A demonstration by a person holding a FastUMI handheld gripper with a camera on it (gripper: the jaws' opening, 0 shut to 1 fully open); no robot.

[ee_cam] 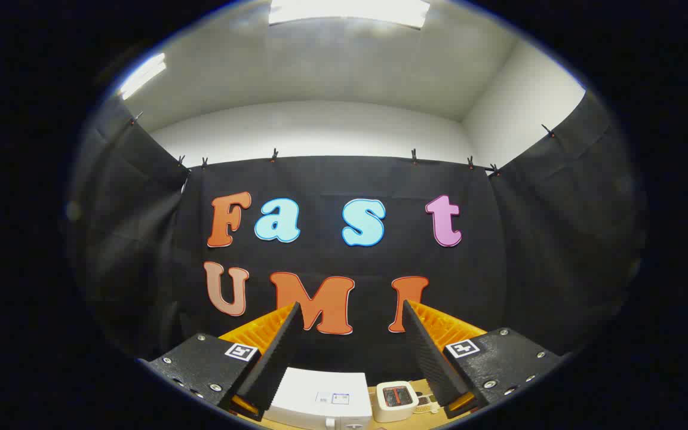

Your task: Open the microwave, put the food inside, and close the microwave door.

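Tongs (350, 310) you hold are released, gripping nothing; low between their fingers sit one white microwave (320, 403) and one small white container (396, 400) on the table (424, 418).

Gripper (350, 307) held high and level, aimed forward, raised well above the bench. Jaws spread wide, a clear gap between them, nothing gripped. Both fingers (281, 352) angle outward from their mounts, tips apart and touching nothing. No hand or sleeve visible.
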